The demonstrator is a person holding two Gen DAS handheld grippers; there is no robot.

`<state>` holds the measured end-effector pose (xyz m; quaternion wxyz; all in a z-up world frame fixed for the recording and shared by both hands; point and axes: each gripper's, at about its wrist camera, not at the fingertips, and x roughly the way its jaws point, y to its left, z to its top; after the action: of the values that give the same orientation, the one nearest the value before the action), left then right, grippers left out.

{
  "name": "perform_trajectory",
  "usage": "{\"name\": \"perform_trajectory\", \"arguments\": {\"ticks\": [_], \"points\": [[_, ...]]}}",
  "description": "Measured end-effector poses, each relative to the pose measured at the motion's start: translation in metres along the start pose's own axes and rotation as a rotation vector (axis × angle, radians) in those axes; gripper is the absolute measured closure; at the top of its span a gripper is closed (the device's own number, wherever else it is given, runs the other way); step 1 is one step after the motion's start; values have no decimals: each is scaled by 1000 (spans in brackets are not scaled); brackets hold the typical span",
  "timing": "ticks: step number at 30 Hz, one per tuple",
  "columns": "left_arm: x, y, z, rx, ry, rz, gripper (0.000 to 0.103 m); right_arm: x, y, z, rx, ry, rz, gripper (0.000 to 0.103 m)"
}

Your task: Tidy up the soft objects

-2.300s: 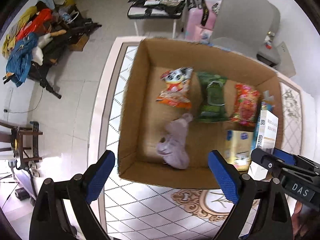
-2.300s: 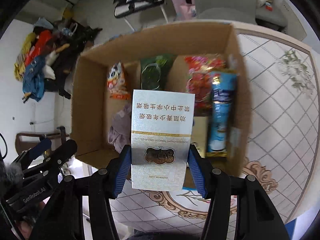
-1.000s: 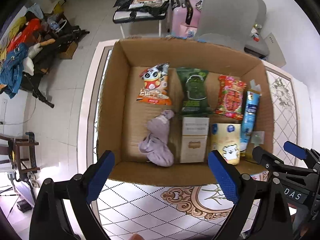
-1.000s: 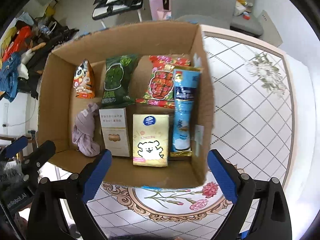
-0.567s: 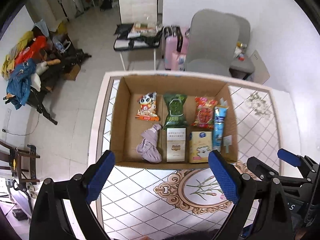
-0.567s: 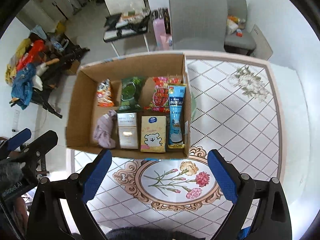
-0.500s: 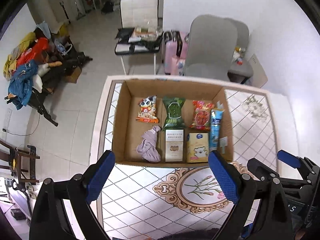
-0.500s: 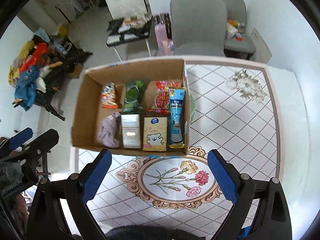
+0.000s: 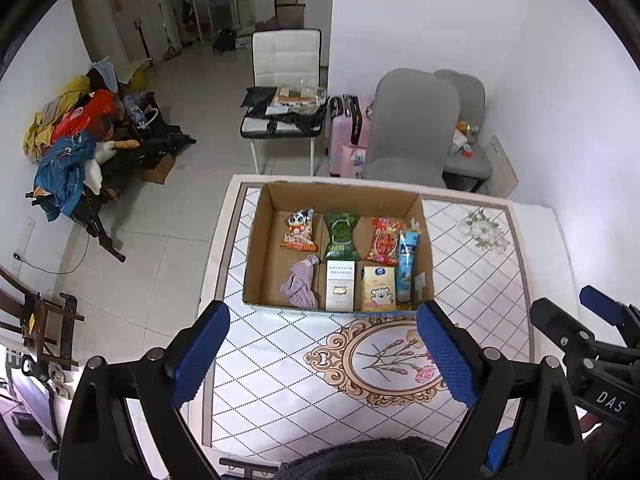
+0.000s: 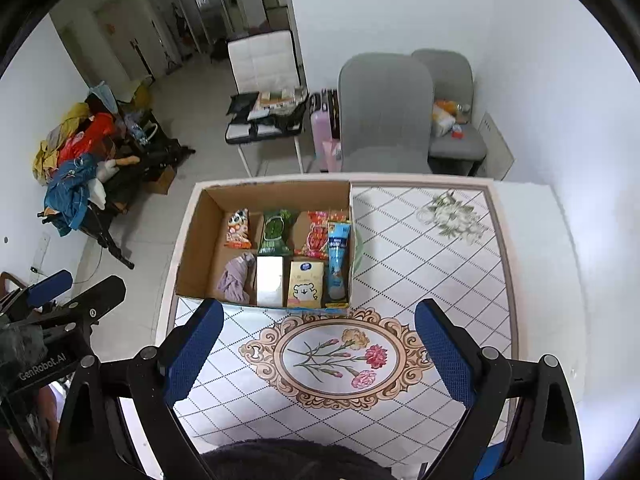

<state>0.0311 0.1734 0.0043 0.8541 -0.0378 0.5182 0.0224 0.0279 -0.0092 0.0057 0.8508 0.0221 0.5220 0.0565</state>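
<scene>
Soft stuff all sits in the cardboard box (image 9: pixel 256 240), mid-frame on the patterned table (image 9: pixel 472 280). I've got the left gripper (image 9: pixel 320 350) and right gripper (image 10: pixel 318 342) both spread wide with nothing between the pads, hanging high above the near table edge (lots of bare tabletop at frame right). Back row: orange snack bag (image 9: pixel 298 230), green bag (image 9: pixel 340 236), red bag (image 9: pixel 385 238). Front row: purple cloth (image 9: pixel 300 286), white carton (image 9: pixel 340 291), tissue pack (image 9: pixel 377 289), with a blue tube (image 9: pixel 406 266) along the box's right wall.
</scene>
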Motion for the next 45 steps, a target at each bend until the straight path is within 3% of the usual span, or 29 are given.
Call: {"name": "perform_trajectory", "arguments": {"ticks": [10,18,45], "points": [[-37,-2,-5,3,-68,17,7,-49,5,-10,-19,-44,9,5],[-39,-8,-12,18,-56,26,7,-51,3,-10,-10,-42,-55,5],[-39,-8,-16,15,-48,15,7,-57,-5,-8,7,-62,-104,5]]}}
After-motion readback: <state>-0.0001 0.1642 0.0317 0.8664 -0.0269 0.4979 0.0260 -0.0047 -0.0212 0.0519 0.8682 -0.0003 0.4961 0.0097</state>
